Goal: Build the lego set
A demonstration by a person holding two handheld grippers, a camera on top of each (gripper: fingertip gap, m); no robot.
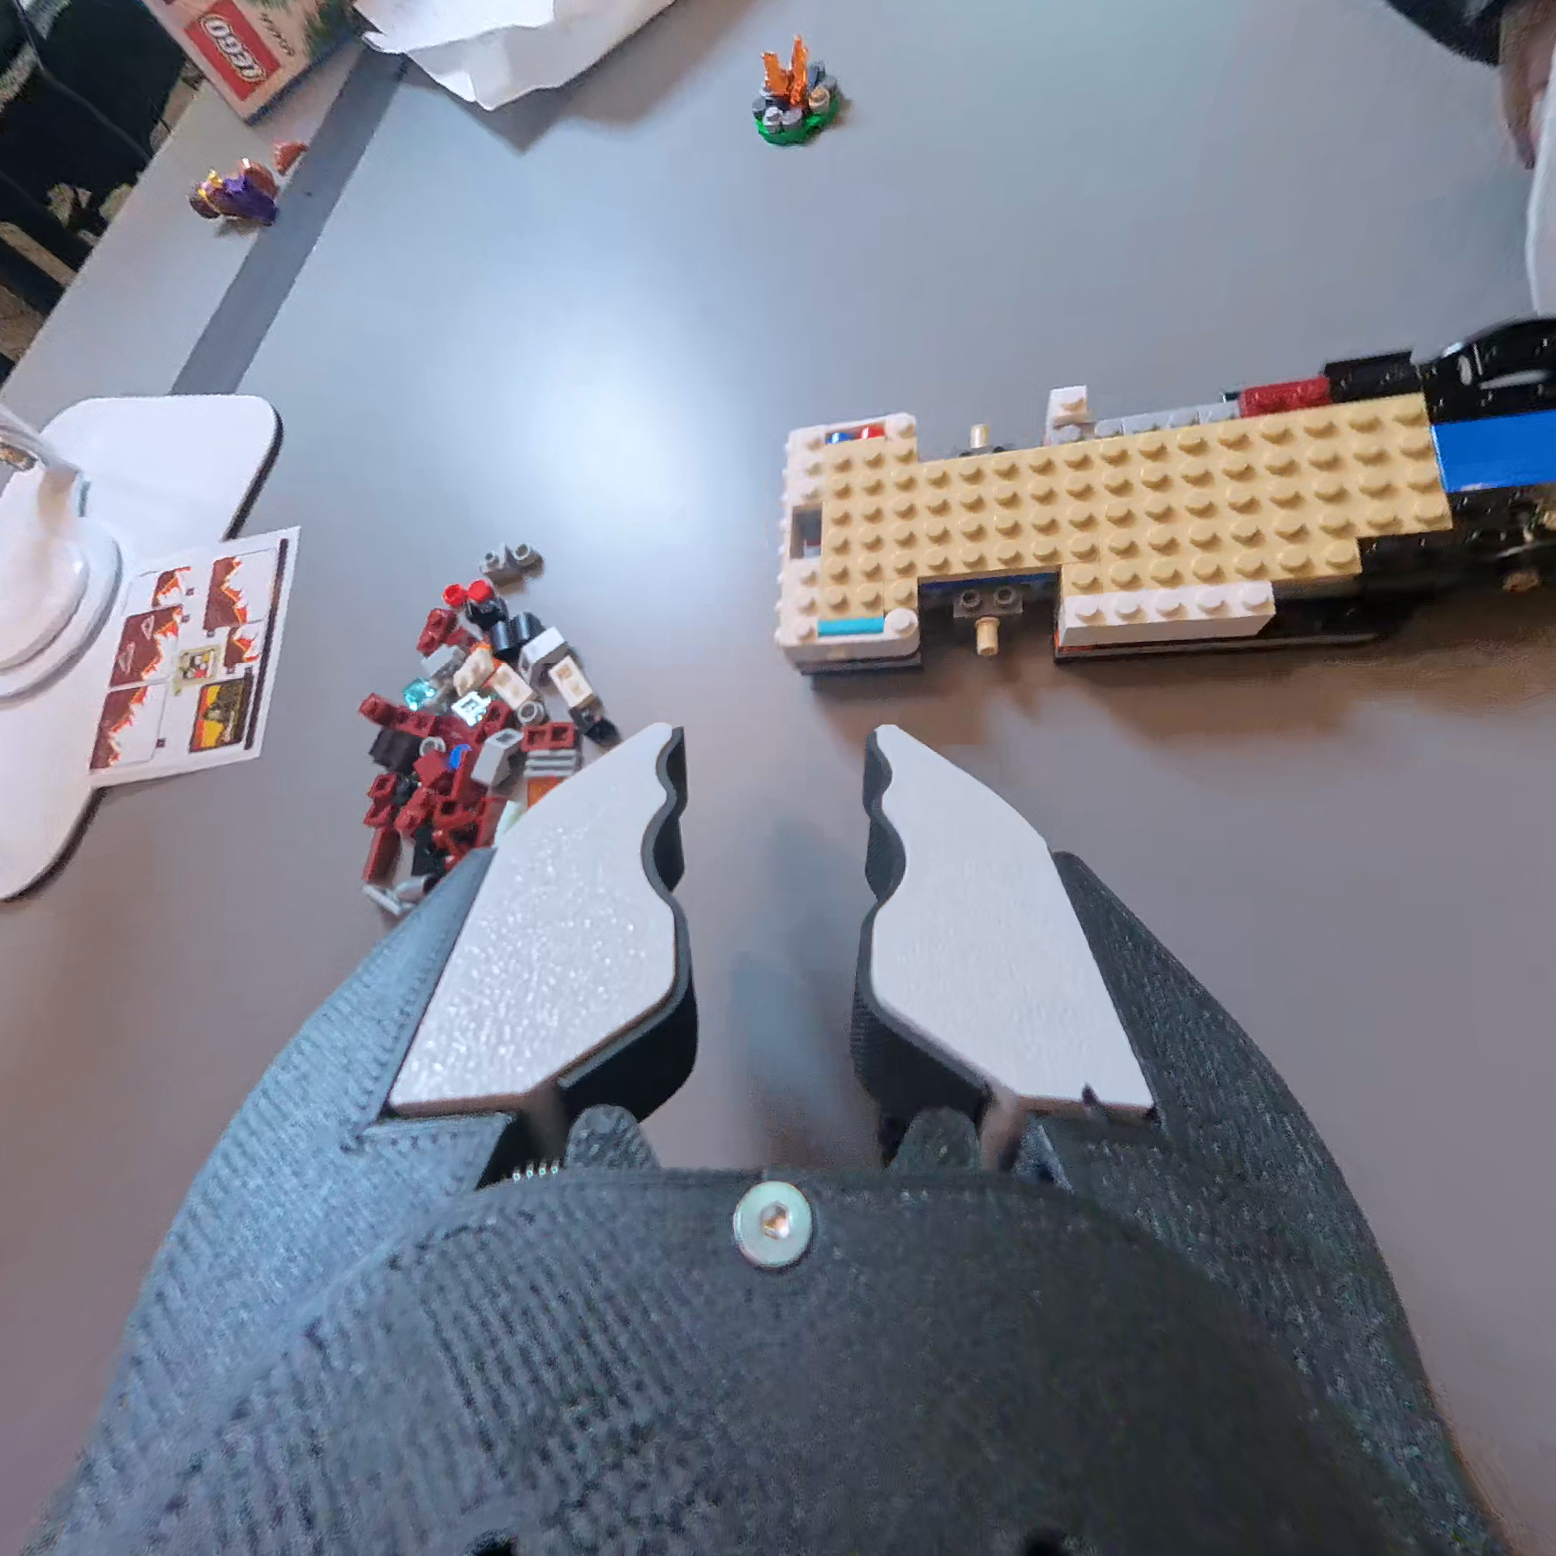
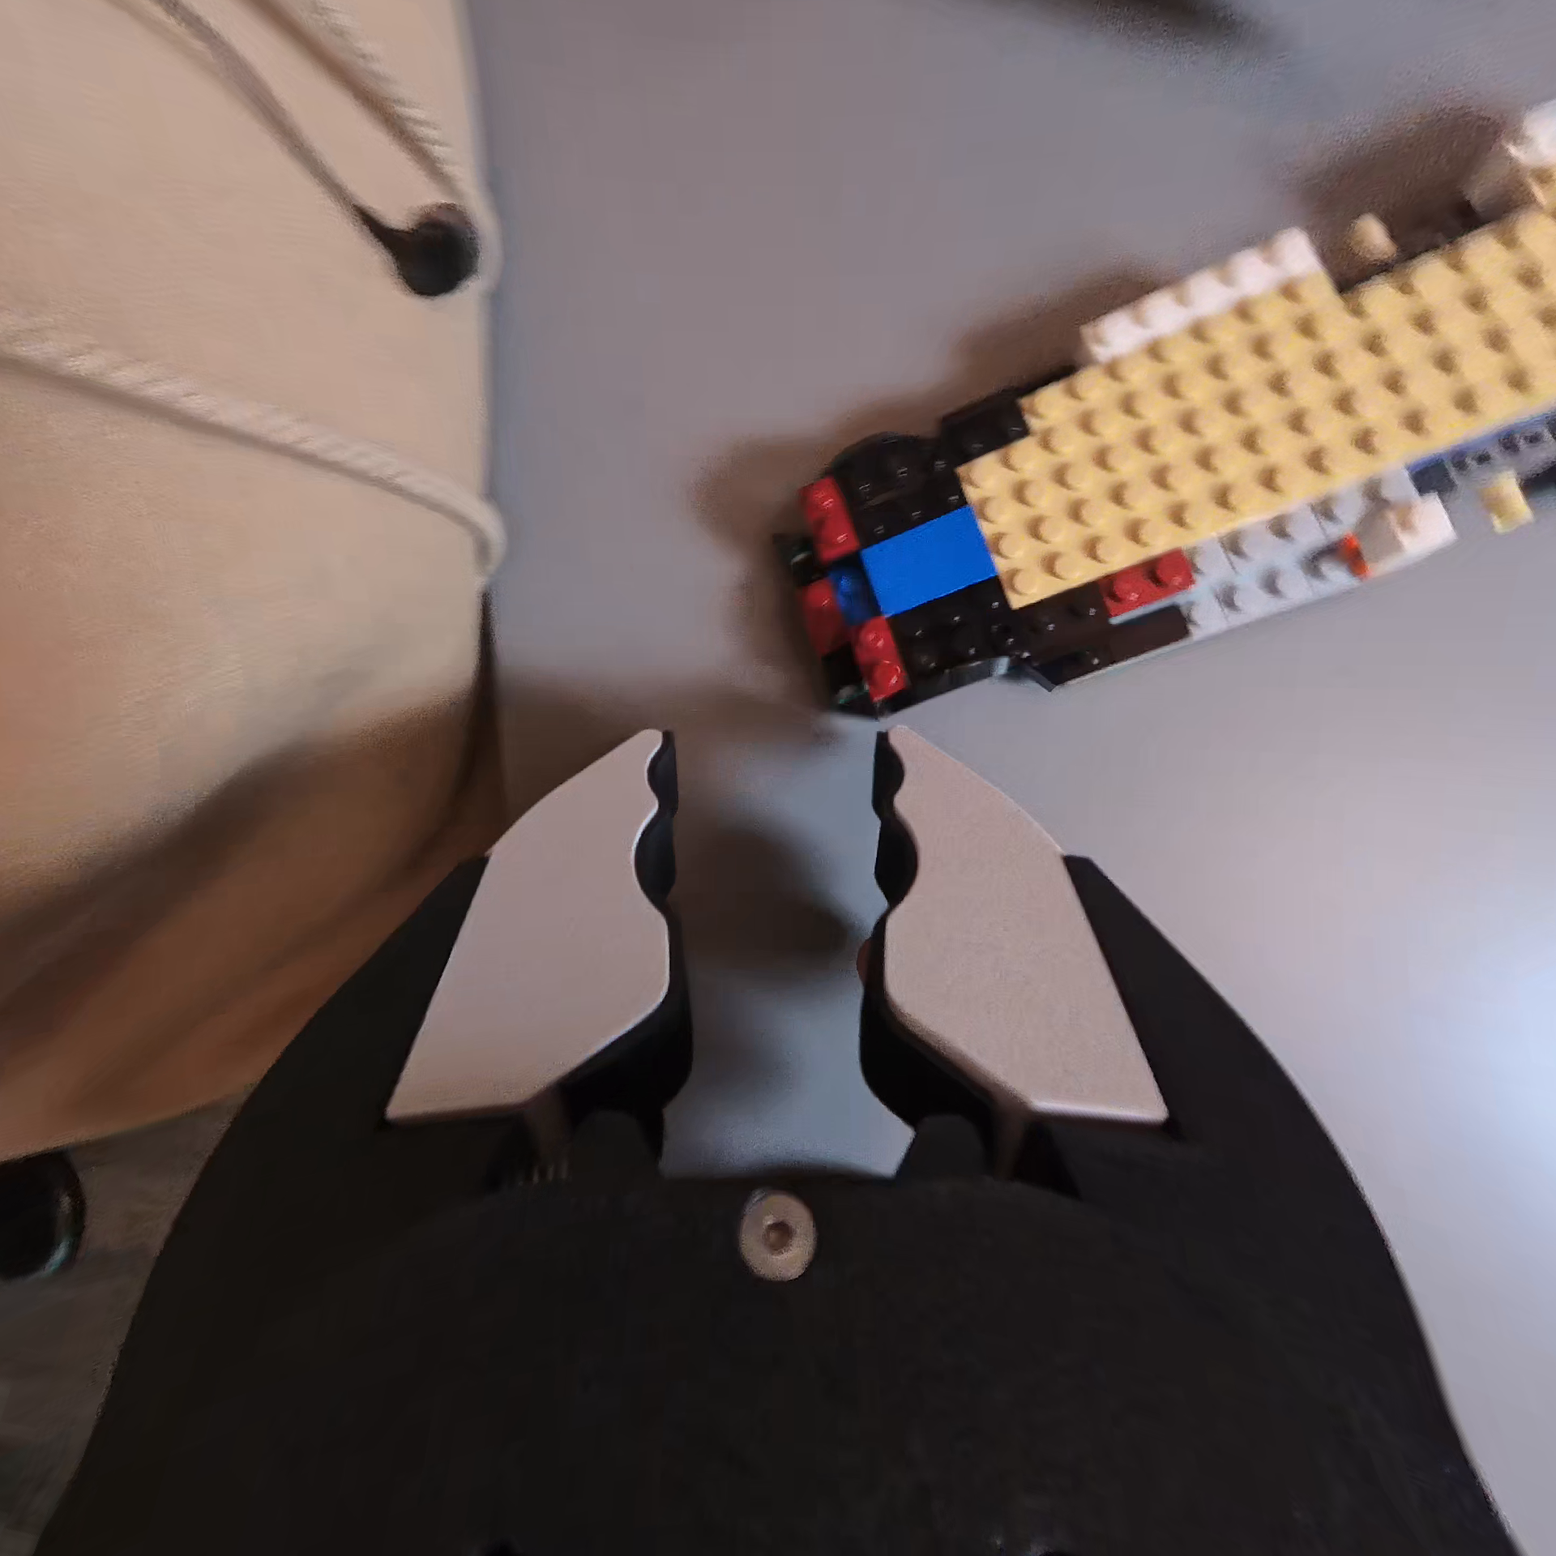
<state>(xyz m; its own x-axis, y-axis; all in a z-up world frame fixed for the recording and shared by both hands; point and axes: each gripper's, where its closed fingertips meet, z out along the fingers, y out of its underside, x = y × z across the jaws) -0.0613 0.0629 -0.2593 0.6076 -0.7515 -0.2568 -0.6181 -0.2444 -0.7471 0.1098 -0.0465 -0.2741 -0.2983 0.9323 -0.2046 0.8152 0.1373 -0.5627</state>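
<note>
Smooth grey tabletop [image 1: 589, 354] with soft sheen; glossy studded plastic brick model [image 1: 1120, 505]; rough ribbed black gripper body [image 1: 758, 1389]; beige cloth [image 2: 210, 589] at nine o'clock.

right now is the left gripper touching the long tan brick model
Apart. The left wrist view shows bare grey table between the open left gripper and the tan brick model.

A hobby table, likely at home — loose toy bricks [image 1: 471, 724] beside a sticker sheet [image 1: 194, 648], near a half-built brick model [image 1: 1095, 522].
</note>
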